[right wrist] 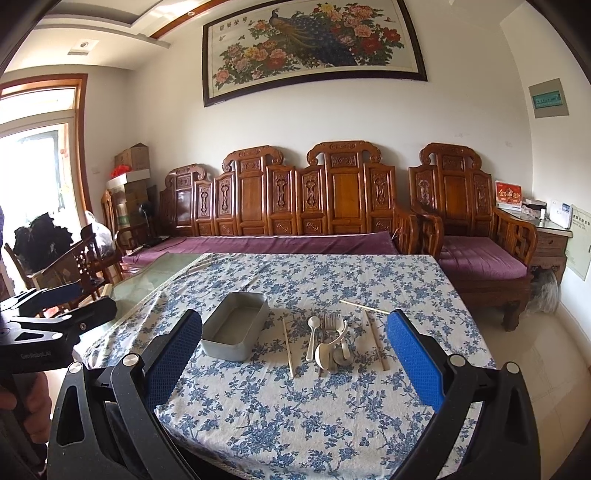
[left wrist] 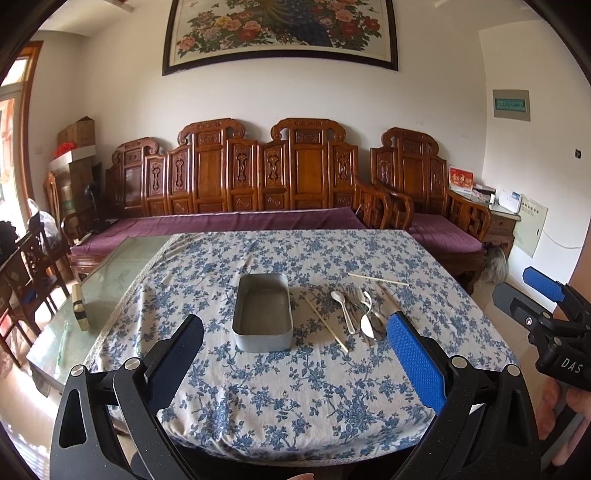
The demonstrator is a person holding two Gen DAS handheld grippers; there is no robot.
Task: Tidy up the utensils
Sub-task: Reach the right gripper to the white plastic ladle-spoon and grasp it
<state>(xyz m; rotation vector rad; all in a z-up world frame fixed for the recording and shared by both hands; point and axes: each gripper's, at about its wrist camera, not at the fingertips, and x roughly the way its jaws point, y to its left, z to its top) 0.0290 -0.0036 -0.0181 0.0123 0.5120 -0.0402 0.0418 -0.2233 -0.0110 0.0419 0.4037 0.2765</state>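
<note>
Left hand-held gripper [left wrist: 295,343] agape, right hand-held gripper [right wrist: 295,343] agape, utensils [right wrist: 330,345] beyond, untouched

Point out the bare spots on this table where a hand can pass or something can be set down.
Free: the near cloth between the metal tray and the table's front edge; the far cloth behind the tray; the glass strip left of the tablecloth. Crowded: right of the tray, where spoons and forks pile between scattered chopsticks.

Piled spoons and forks [right wrist: 330,347] overlapping, count unclear, painting [left wrist: 280,33] top cropped
</note>
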